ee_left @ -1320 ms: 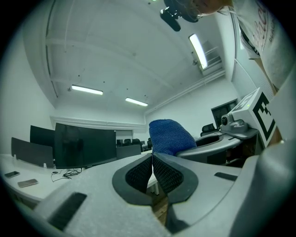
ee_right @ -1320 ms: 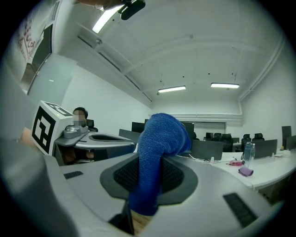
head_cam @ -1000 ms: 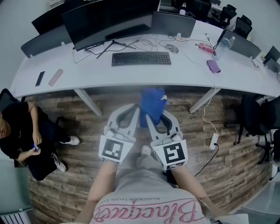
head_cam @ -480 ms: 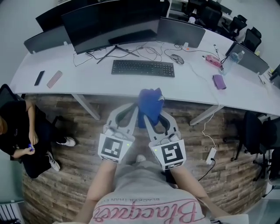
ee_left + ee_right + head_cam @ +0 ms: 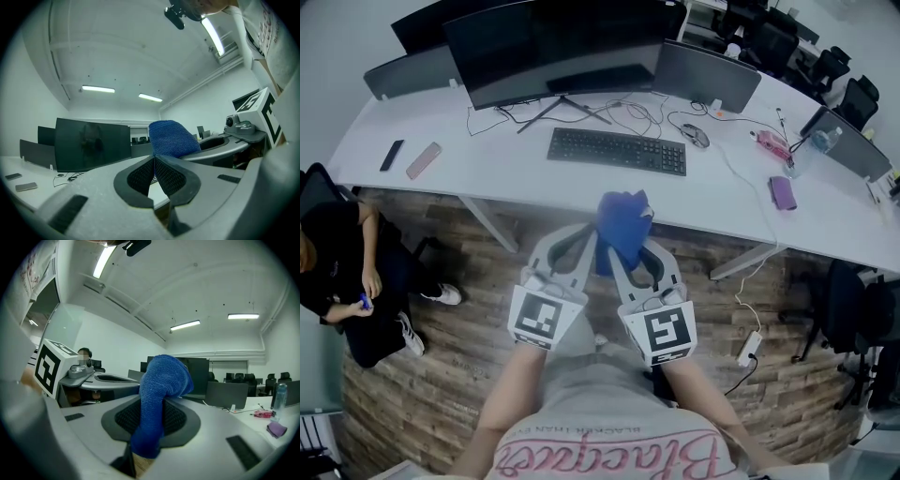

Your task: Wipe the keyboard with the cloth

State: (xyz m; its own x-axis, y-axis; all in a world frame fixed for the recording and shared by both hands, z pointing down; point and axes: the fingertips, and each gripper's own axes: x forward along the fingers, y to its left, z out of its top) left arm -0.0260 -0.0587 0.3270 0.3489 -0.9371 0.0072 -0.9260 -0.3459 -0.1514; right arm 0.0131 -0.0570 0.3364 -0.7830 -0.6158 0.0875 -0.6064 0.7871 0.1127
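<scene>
Firmly pinched between the jaws of the right gripper [image 5: 151, 416] is a blue cloth [image 5: 161, 376], which bunches up above the pads and hangs a little below them. Beside it, the left gripper [image 5: 154, 161] has its jaws pressed together with nothing between them; the cloth shows just beyond its tips but is not in its grasp. Seen from the head view, both grippers are held close together in front of the person, over the wooden floor [image 5: 441, 375] and short of the desk [image 5: 487, 169]. Well ahead of the cloth, the black keyboard [image 5: 617, 150] lies on the white desk, in front of a wide dark monitor [image 5: 553, 42]. A mouse [image 5: 697, 137] sits just to the right of the keyboard, with cables trailing between them. Farther left on the desk lie a dark phone [image 5: 391, 155] and a pink slab [image 5: 423, 160] side by side; far right lies a purple object [image 5: 782, 192]. A person in black [image 5: 337, 272] sits at the left edge, near the desk's end.
</scene>
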